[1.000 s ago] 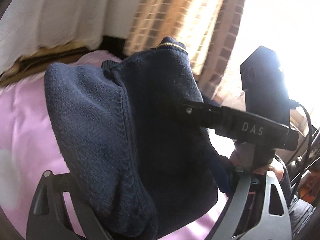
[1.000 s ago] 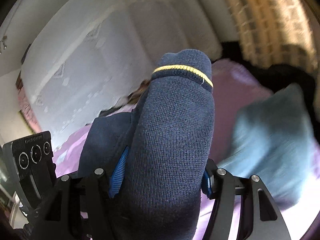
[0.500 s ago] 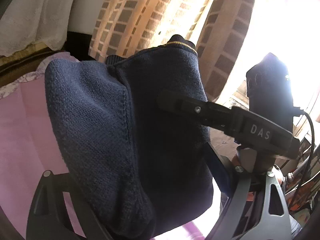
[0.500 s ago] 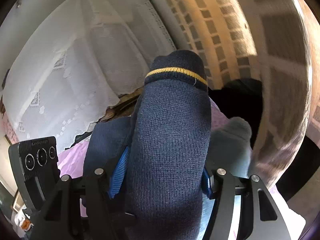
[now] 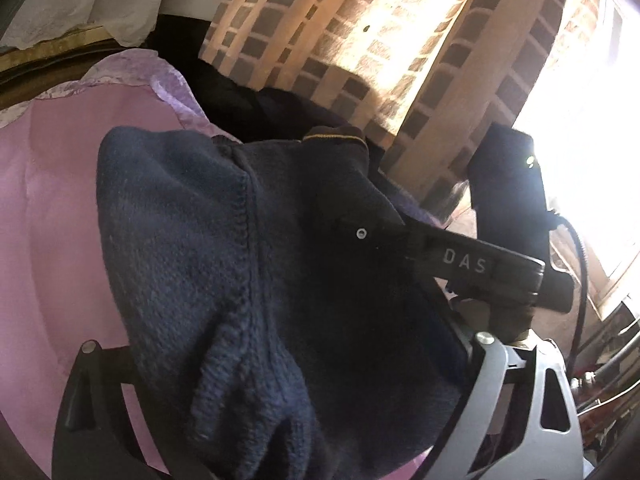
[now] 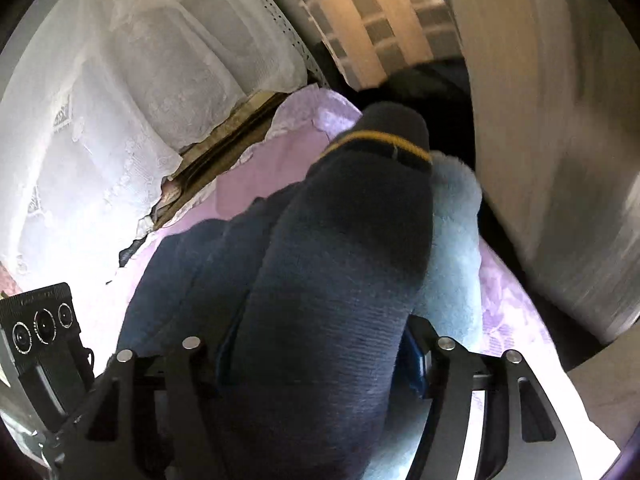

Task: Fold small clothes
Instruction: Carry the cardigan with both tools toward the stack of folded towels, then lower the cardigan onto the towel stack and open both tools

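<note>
Two grippers clamped on one navy knitted sweater with a yellow cuff stripe (image 5: 248,280), held up over a pink bedsheet with a lilac patterned border (image 5: 52,216). Left gripper (image 5: 280,420) closed on bunched knit, its fingers buried under the folds. Right gripper (image 6: 316,356) closed around a sleeve (image 6: 340,264), blue pads just visible either side of the wool, striped cuff (image 6: 380,148) pointing away from the camera. Pale blue fleecy garment (image 6: 456,248) lying on the sheet just beside the sleeve, partly behind it. White lace curtain (image 6: 120,100) behind the bed; sunlit brick wall (image 5: 360,40) at the far side. Right gripper's black body marked DAS (image 5: 480,268) crossing in front of the sweater in the left wrist view.
</note>
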`<state>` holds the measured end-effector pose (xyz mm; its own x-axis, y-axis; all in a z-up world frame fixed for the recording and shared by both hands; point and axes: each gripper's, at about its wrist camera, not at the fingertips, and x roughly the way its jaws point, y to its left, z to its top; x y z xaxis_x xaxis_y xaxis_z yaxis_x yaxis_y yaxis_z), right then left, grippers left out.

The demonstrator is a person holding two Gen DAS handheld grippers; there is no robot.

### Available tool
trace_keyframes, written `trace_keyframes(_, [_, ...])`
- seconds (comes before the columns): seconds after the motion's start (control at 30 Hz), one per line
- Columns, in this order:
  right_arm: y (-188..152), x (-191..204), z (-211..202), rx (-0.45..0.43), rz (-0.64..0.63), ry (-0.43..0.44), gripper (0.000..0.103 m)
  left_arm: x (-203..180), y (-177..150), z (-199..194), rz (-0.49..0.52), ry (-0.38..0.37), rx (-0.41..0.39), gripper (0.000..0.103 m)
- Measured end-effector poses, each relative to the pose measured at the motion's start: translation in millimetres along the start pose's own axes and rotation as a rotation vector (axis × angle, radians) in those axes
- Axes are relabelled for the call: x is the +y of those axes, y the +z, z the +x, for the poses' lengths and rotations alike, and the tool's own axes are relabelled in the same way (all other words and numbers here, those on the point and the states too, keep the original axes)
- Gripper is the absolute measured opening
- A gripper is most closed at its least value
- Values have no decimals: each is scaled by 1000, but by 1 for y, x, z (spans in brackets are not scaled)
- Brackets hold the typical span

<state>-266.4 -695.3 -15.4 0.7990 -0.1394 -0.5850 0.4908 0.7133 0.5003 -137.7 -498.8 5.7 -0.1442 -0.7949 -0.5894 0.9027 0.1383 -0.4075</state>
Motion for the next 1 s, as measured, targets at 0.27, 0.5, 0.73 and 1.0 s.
trace_keyframes(0.27, [2, 5, -19, -32, 45, 82, 60, -11, 10, -10, -31, -51, -7, 90])
trace_keyframes(0.5, [13, 7, -6, 40, 29, 20, 61, -10, 9, -8, -74, -64, -5, 91])
trace_keyframes(0.73, [-4, -17, 12, 33, 35, 46, 65, -5, -5, 8, -1, 1, -25, 98])
trace_keyframes(1.0, [-6, -12, -4, 17, 55, 24, 75, -5, -7, -17, -26, 3, -26, 98])
